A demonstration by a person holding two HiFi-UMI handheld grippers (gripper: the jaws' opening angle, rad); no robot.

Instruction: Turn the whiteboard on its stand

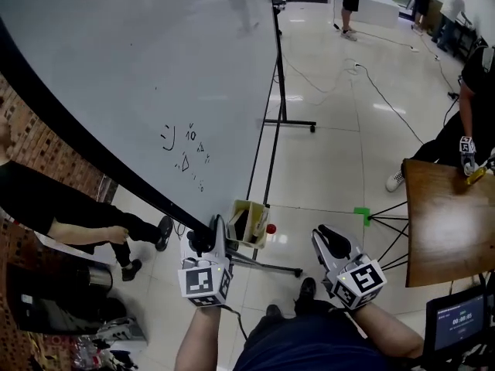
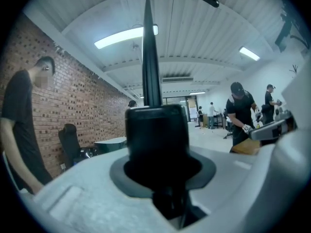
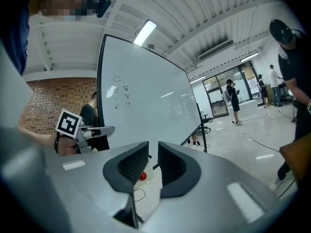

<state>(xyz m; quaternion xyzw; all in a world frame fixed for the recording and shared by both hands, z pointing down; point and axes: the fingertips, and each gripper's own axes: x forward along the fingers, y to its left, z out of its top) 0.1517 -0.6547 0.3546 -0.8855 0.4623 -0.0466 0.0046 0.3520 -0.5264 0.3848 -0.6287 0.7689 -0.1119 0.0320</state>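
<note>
The big whiteboard hangs tilted on its black stand, its black-framed edge running down from the upper left to the lower middle. My left gripper is shut on the bottom end of that edge. In the left gripper view the dark frame rises straight up out of the closed jaws. My right gripper floats to the right, apart from the board. Its jaws stand a narrow gap apart with nothing between them. The right gripper view shows the board's face and my left gripper.
A small box with a red ball sits on the stand's base near my left gripper. A wooden table stands at the right, with a person beside it. Another person in black stands behind the board. Cables cross the floor.
</note>
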